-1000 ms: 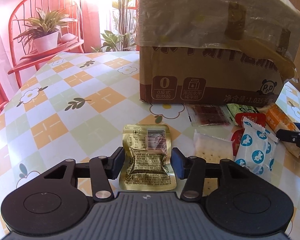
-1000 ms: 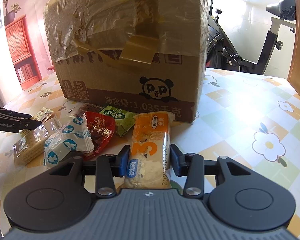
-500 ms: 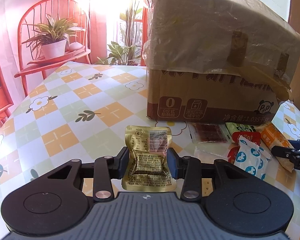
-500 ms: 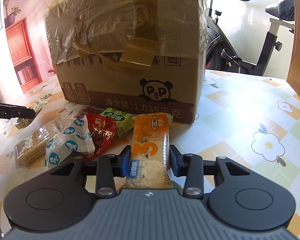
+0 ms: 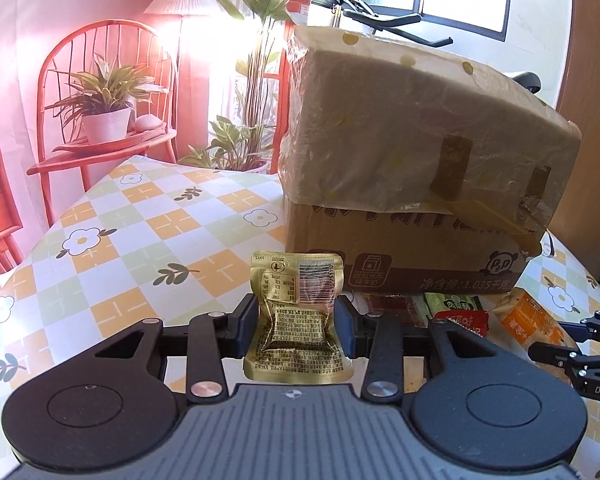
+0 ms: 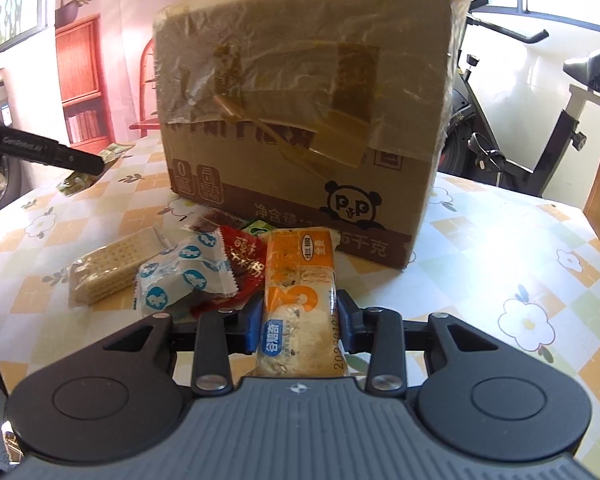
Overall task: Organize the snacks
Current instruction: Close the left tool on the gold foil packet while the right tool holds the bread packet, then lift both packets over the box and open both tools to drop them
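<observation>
Right now each gripper pinches one snack. Seen from the left wrist, the left gripper (image 5: 296, 326) has its blue pads pressed against both sides of a gold foil packet (image 5: 296, 320), which stands upright between them with its printed label facing the camera; its top edge rises above the fingertips and its bottom edge reaches back to the gripper body. Beyond it sits a big cardboard box (image 5: 420, 184) wrapped in plastic and tape, on a table (image 5: 140, 232) with a flowered check cloth.

Seen from the right wrist, the right gripper (image 6: 298, 322) is clamped on an orange bar (image 6: 300, 300) in a clear-and-orange wrapper, held lengthwise between the pads with its far end pointing at the box (image 6: 300, 100). Just left of the bar lie a red packet (image 6: 242, 268), a white packet with blue dots (image 6: 180, 276) and a cracker pack (image 6: 112, 264), loose on the cloth in front of the box. A green packet (image 6: 256, 226) peeks out behind them.
</observation>
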`<state>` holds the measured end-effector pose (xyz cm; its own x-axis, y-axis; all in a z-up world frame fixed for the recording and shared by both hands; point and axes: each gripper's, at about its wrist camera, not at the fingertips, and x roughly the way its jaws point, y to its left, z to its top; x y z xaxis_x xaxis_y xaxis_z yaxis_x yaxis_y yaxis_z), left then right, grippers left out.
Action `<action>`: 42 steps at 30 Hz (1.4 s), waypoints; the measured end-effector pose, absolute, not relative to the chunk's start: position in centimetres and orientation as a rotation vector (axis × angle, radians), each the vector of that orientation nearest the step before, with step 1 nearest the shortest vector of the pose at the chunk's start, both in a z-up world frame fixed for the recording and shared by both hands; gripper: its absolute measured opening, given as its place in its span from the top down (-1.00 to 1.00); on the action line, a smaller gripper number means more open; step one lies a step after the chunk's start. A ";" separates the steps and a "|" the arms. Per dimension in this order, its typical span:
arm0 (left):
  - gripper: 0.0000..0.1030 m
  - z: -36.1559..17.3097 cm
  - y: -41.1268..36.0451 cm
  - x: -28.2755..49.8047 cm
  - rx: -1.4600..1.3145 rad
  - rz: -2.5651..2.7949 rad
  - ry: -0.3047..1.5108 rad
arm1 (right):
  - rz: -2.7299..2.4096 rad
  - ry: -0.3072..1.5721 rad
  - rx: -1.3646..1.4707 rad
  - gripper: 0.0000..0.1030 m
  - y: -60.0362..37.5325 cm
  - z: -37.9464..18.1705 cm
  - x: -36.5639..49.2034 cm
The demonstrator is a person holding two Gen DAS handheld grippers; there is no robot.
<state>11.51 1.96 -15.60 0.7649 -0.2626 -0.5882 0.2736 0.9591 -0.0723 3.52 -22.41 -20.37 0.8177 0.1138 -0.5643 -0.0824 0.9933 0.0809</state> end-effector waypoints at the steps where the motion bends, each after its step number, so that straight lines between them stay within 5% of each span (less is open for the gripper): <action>1: 0.16 -15.5 1.9 11.4 0.016 -0.294 0.634 | 0.118 0.600 0.050 0.25 -22.2 -20.1 3.3; 20: 0.15 -3.3 -1.1 14.2 0.004 -0.402 0.342 | 0.235 0.284 0.054 0.25 -21.9 -4.9 7.2; 34: 0.12 0.3 -7.9 25.9 0.066 -0.409 0.373 | 0.066 0.460 0.047 0.25 -25.4 -1.9 22.6; 39: -0.08 -0.7 -8.7 27.6 0.130 -0.404 0.414 | 0.032 0.489 0.049 0.19 -25.8 -2.9 23.9; 41: -0.24 -0.8 -8.5 27.8 0.142 -0.392 0.420 | 0.019 0.480 0.046 -0.18 -25.8 -2.9 23.4; 42: -0.38 -0.8 -8.3 27.6 0.139 -0.392 0.422 | 0.023 0.469 0.052 -0.20 -25.8 -2.8 23.0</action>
